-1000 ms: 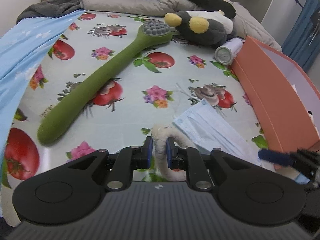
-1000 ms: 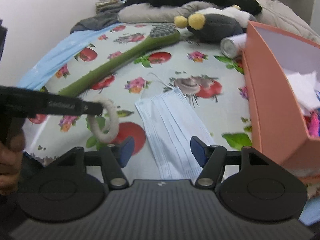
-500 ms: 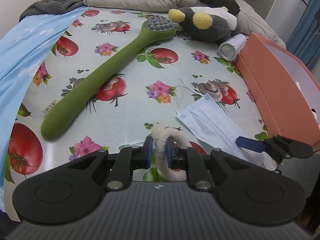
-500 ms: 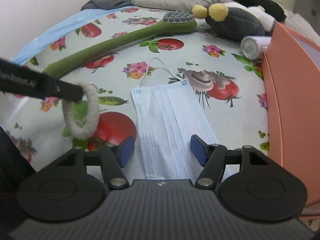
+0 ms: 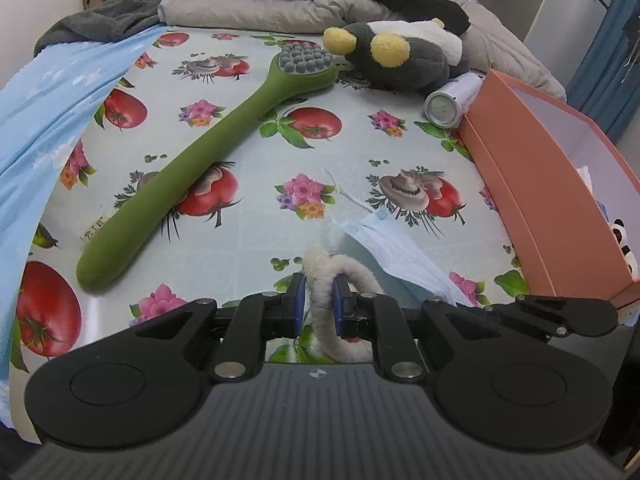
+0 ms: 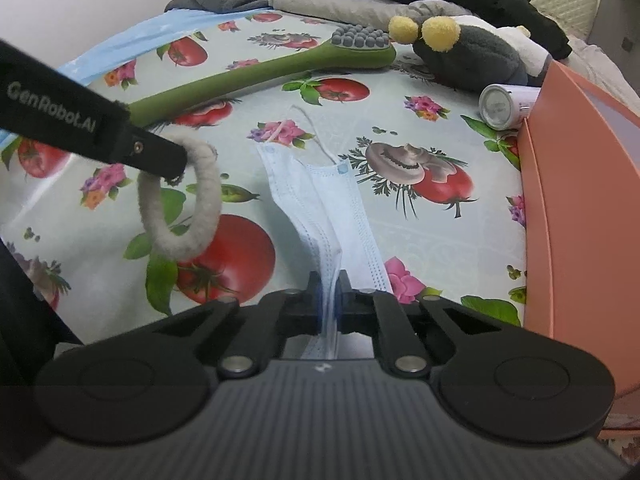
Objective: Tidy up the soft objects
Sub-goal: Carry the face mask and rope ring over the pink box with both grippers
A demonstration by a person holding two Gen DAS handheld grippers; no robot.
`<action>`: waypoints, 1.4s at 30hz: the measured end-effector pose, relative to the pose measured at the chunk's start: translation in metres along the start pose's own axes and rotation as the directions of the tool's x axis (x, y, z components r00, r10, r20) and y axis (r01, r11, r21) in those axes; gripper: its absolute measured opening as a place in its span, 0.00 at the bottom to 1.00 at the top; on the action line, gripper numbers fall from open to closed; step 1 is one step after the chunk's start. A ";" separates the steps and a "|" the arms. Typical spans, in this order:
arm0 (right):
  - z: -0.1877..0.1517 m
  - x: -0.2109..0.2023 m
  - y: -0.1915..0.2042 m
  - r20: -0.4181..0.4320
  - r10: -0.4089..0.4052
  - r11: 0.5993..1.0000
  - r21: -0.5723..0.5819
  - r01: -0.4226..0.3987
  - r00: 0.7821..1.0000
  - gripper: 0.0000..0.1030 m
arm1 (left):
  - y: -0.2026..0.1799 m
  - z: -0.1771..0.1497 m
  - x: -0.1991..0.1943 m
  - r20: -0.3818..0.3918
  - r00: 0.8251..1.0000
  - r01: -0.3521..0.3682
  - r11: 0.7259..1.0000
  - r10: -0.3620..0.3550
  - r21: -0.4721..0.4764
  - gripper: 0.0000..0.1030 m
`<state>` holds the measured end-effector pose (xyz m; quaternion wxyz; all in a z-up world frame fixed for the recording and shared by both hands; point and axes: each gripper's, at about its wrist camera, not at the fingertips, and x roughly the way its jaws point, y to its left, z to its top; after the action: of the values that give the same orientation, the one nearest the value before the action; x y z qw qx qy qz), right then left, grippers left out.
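Clamping shut just now on the near edge of the face mask (image 6: 320,208), right gripper (image 6: 329,300) fingers; mask pinched between them, ready for lifting toward the orange box (image 6: 576,208). Left gripper (image 5: 319,300) fingers clenched on the fuzzy ring (image 5: 340,280).

Bright, even indoor light, soft shadows — fisheye-bent edges, mostly sharp

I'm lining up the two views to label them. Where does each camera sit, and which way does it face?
Left wrist: on the left gripper, facing down the flowered tablecloth; shows its grip on a fuzzy ring.
Right wrist: on the right gripper, facing likewise; shows it shut on a face mask.
Both share the ring, mask, green brush, orange box.
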<state>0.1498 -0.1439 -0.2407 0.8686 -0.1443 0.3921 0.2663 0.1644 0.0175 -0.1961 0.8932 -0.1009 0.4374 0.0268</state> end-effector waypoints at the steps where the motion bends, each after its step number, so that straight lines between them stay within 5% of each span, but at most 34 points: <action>1: 0.000 -0.002 0.000 0.003 -0.002 1.000 0.005 0.002 1.000 0.09 | 0.000 0.001 -0.001 0.003 1.000 0.001 1.000 -0.001 0.000 0.17; 25: 0.042 -0.122 -0.049 0.236 -0.109 0.964 0.262 0.045 0.966 0.09 | -0.042 0.044 -0.077 0.133 0.978 0.155 0.987 -0.160 0.053 0.17; 42: 0.040 -0.172 -0.071 0.280 -0.181 0.939 0.334 0.081 0.943 0.09 | -0.086 0.053 -0.099 0.150 0.952 0.250 0.961 -0.267 0.119 0.17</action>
<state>0.1199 -0.2433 -0.0816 0.9466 0.0143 0.2797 0.1596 0.1565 -0.0514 -0.0735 0.9260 -0.1104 0.3459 -0.1038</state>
